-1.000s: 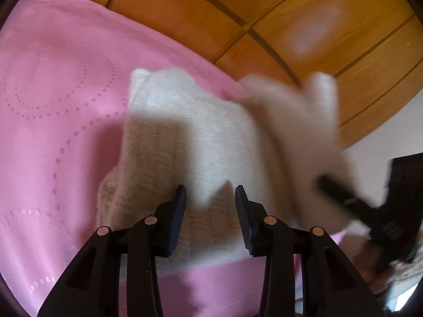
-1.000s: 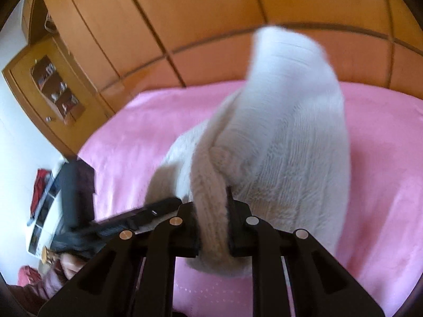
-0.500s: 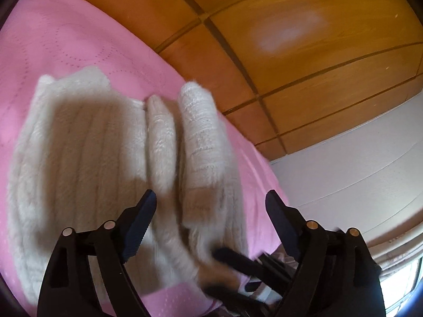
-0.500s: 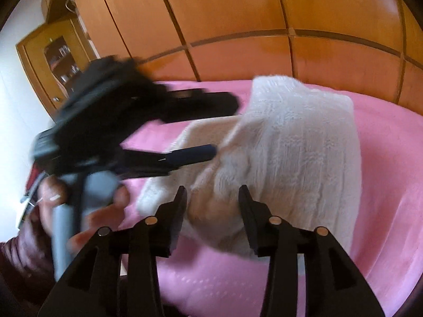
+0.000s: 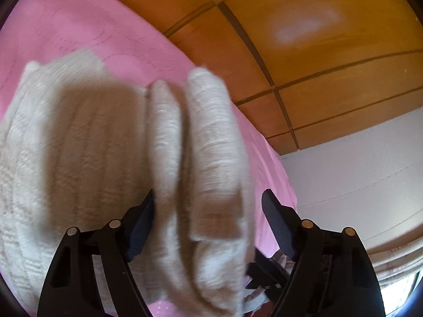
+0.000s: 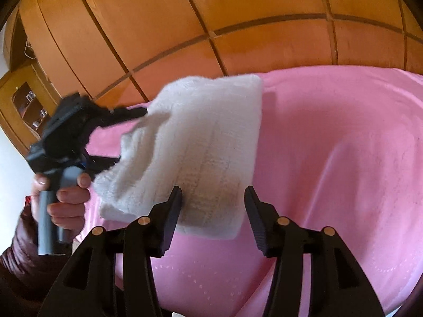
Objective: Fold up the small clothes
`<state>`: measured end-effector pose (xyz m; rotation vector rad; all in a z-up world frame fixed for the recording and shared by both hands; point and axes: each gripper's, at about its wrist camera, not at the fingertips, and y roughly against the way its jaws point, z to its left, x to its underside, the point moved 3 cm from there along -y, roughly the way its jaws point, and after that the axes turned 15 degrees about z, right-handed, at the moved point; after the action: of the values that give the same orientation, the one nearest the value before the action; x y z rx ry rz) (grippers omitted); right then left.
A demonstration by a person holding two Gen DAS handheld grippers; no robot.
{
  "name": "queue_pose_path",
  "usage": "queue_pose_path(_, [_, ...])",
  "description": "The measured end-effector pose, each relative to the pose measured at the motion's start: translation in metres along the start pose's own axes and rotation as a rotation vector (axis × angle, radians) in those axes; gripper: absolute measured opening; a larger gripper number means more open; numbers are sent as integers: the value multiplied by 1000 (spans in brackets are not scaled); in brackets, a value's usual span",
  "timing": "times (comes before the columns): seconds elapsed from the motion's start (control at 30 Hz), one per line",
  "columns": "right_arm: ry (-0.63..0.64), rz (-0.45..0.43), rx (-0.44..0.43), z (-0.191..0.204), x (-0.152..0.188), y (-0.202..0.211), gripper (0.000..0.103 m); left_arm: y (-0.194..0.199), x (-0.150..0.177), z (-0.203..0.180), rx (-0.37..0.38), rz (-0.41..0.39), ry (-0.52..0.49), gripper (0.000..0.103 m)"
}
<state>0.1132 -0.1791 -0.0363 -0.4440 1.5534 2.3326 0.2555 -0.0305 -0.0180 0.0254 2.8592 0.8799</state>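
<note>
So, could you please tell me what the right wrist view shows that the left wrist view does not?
Only the right wrist view shows the person's hand gripping the left tool's grey handle, a dark red sleeve, and a wooden cabinet at the far left. Only the left wrist view shows a white wall and a bright window edge at the lower right. Both show the folded white knit garment lying on the pink bedspread before wood panelling, with each view's own tool open above it.
</note>
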Motion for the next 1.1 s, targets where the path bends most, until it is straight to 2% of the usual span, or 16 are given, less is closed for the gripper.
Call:
queue_pose_path(0.03, [6,2,2,2,4,-2,49,-2,-1,-6,-15,-4,-15,63])
queue_pose_path(0.07, [18,5,9,7,3,-6,49,-1,-2,-12,-71,-25,-40,54])
queue_pose_path(0.1, [28,7,17,10,3,-9,49,0,-1,-17,-107,-42,-61,30])
queue_pose_path(0.13, [35,6,28,13,3,-11,50,3,0,-24,-143,-64,-110,23])
queue_pose_path(0.2, [43,9,25,17,2,-12,50,10,4,-29,-167,-100,-152,19])
queue_pose_path(0.37, [88,-1,-14,40,-2,-9,50,56,23,-46,-243,-194,-253,16])
queue_pose_path(0.5, [134,8,-103,68,-8,-13,51,97,40,-37,-306,-269,-280,16])
queue_pose_path(0.6, [179,37,-126,90,-24,-40,51,113,47,-12,-363,-309,-244,16])
queue_pose_path(0.7, [197,86,-159,108,-32,-67,51,122,52,24,-419,-319,-164,16])
queue_pose_path(0.87, [205,152,-122,123,-42,-109,50,102,51,82,-513,-259,-54,16])
queue_pose_path(0.97, [224,164,-115,124,-49,-111,50,100,56,80,-520,-276,-55,16])
queue_pose_path(1.03, [233,174,-125,125,-53,-104,50,97,54,73,-524,-287,-44,23])
queue_pose_path(1.1, [227,144,-151,124,-64,-88,52,107,59,68,-528,-318,-37,25])
